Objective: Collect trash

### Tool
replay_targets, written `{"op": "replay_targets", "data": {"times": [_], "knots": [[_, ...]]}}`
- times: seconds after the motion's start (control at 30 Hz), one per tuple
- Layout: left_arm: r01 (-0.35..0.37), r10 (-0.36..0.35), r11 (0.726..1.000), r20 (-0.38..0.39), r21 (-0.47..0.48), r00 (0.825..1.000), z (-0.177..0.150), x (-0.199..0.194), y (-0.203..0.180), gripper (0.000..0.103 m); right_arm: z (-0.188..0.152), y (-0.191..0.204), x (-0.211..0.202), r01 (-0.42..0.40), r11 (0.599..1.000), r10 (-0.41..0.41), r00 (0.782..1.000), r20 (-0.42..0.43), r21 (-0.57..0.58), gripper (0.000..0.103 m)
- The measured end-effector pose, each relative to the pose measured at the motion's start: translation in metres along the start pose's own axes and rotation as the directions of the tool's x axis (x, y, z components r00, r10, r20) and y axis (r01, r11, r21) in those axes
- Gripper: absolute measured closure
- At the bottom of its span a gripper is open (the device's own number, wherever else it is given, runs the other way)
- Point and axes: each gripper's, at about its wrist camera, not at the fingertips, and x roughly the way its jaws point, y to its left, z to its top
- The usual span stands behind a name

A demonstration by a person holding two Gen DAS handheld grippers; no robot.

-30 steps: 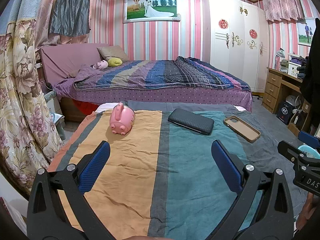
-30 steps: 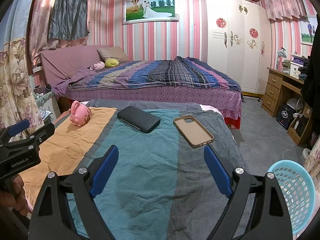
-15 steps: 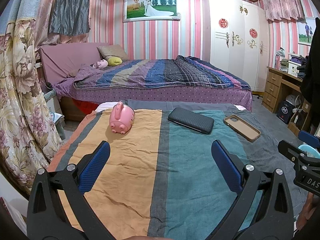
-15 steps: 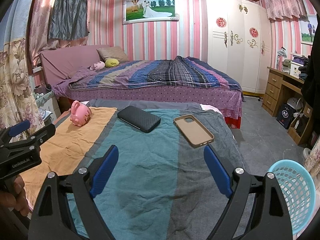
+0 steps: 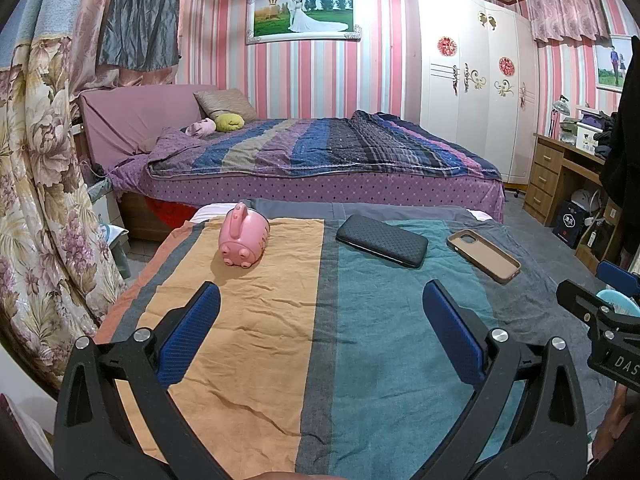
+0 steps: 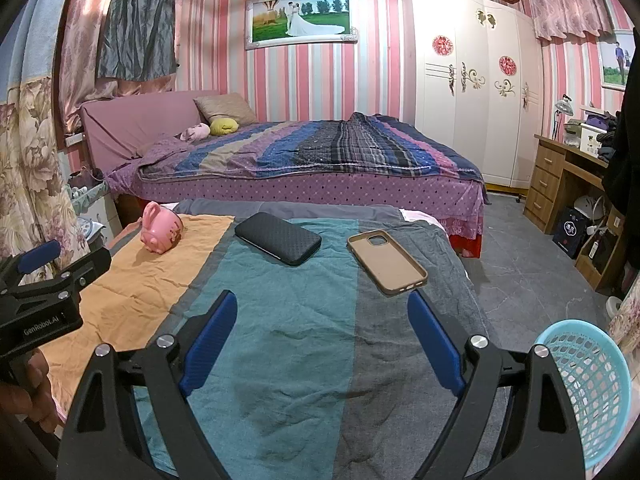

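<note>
Grippers: left gripper (image 5: 320, 304) and right gripper (image 6: 322, 314) both spread wide, nothing between the blue pads, both hovering over the cloth.
Surface: striped cloth (image 6: 280, 320), orange, teal and grey bands, wrinkled.
Pink pig (image 5: 244, 238): on the orange band, far left, lying tilted.
Black case (image 6: 278, 238): flat on the teal band, right of the pig.
Tan phone case (image 6: 386, 262): open side up, on the grey band, just ahead of the right gripper's right finger.
Basket (image 6: 588, 392): light-blue mesh, off the cloth's right edge, low right; contents not visible.
Hand (image 6: 28, 392): grips the left gripper's handle.
</note>
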Motion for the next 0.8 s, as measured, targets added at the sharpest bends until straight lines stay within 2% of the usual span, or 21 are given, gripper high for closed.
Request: {"op": "replay_targets", "data": {"times": [0.8], "knots": [[0.001,-0.001,1.0,-0.007,-0.006,1.0,-0.0035,0.0026,0.0016,0.005,0.0003,0.0003,-0.0014,-0.001,1.0,0.001,1.0,0.0,0.0,0.017]]}}
